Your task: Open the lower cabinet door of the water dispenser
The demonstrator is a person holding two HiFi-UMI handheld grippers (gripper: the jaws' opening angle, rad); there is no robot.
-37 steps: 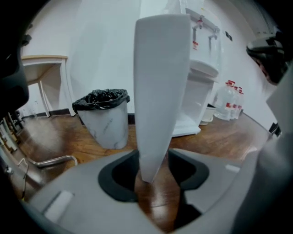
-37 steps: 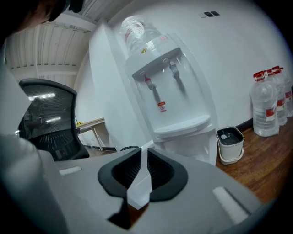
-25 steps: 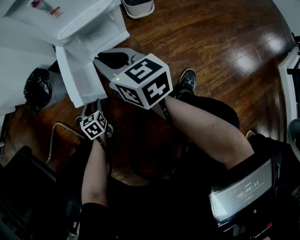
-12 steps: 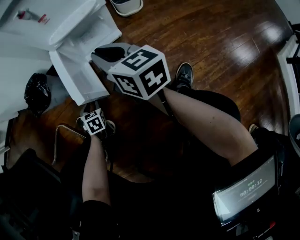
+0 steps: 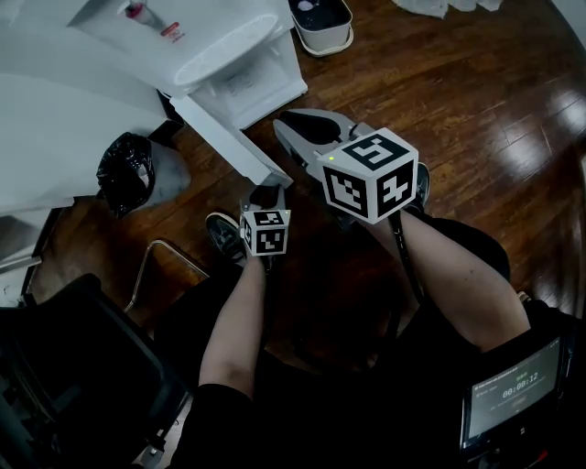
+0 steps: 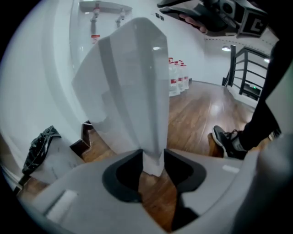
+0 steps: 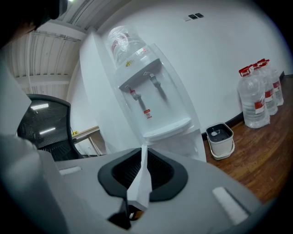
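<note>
Task looks nearly done, in my judgement. The tall white plastic water dispenser [image 5: 220, 41] stands at a white wall. Its lower cabinet door [image 6: 132, 82], a flat white panel w/ a thick edge, is already swung well out from the body, so the lower compartment is uncovered. What is left, as far as the pics show: perhaps to swing the door a bit wider, then to release it.

Both tools are on the door. The left gripper [image 6: 152, 160], grey plastic w/ black pads, is approx. half open because the panel is thick. The door's edge sits btw the pads and fills the gap, one pad against each face. Its jaws have just been opening a little. The right gripper [image 7: 143, 160] is almost closed and pinches a thin white edge. I take this for a corner of the same door, seen edge-on, but I am not fully sure.

Materials, big to small:
- The dark brown wooden plank floor [image 5: 476, 82] is glossy, w/ bright reflections.
- The dispenser body is smooth white plastic w/ a rounded front, two taps and a clear bottle on top.
- The door is the same hard white, w/ straight edges; no handle is visible.
- A crumpled, shiny black bin bag [image 5: 124, 169] lies near the dispenser on one side.
- A small white bucket w/ dark lid [image 5: 322, 20] stands just beside it on the other side.
- Clear water bottles w/ red caps [image 7: 256, 98] stand at the wall, well apart.
</note>
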